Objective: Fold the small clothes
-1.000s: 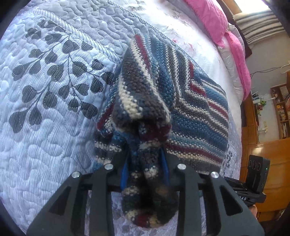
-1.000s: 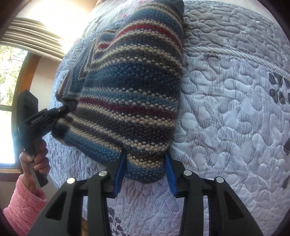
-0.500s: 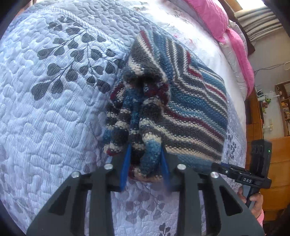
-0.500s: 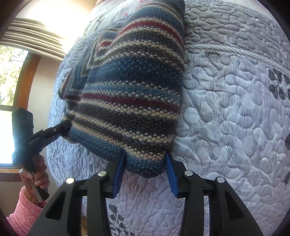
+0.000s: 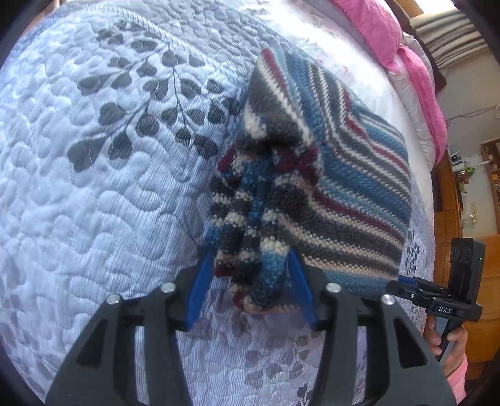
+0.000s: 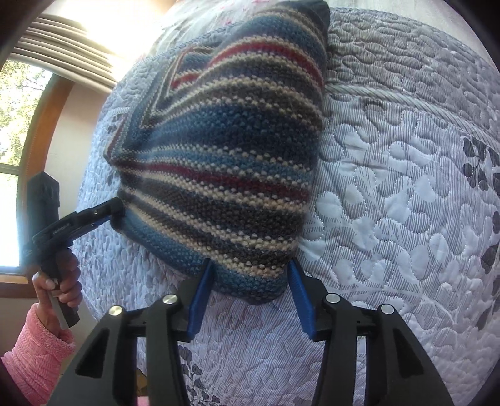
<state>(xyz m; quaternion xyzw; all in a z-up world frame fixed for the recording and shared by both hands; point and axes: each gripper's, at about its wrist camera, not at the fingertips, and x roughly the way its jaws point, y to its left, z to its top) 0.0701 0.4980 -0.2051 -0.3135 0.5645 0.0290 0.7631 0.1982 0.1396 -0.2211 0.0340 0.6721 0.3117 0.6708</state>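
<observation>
A striped knit garment (image 5: 353, 200) in blue, grey, cream and red lies folded on the quilted bedspread (image 5: 93, 203). Its bunched near edge (image 5: 250, 250) rests loosely between the spread blue pads of my left gripper (image 5: 250, 253), which is open. In the right wrist view the same knit (image 6: 225, 162) fills the middle. My right gripper (image 6: 250, 271) is shut on its near corner. The left gripper (image 6: 112, 212) shows at the knit's left edge, held by a hand in a pink sleeve (image 6: 34, 353). The right gripper (image 5: 403, 282) appears at the knit's lower right corner.
Pink pillows (image 5: 384, 28) lie at the head of the bed. Wooden furniture (image 5: 450, 200) stands beyond the bed's right side. A window with a wooden frame (image 6: 34, 140) is at the left of the right wrist view. Grey leaf prints (image 5: 150, 125) mark the bedspread.
The knit came down onto the bedspread. My left gripper's fingers have spread apart and let go of the bunched edge. The right gripper keeps its hold on the corner.
</observation>
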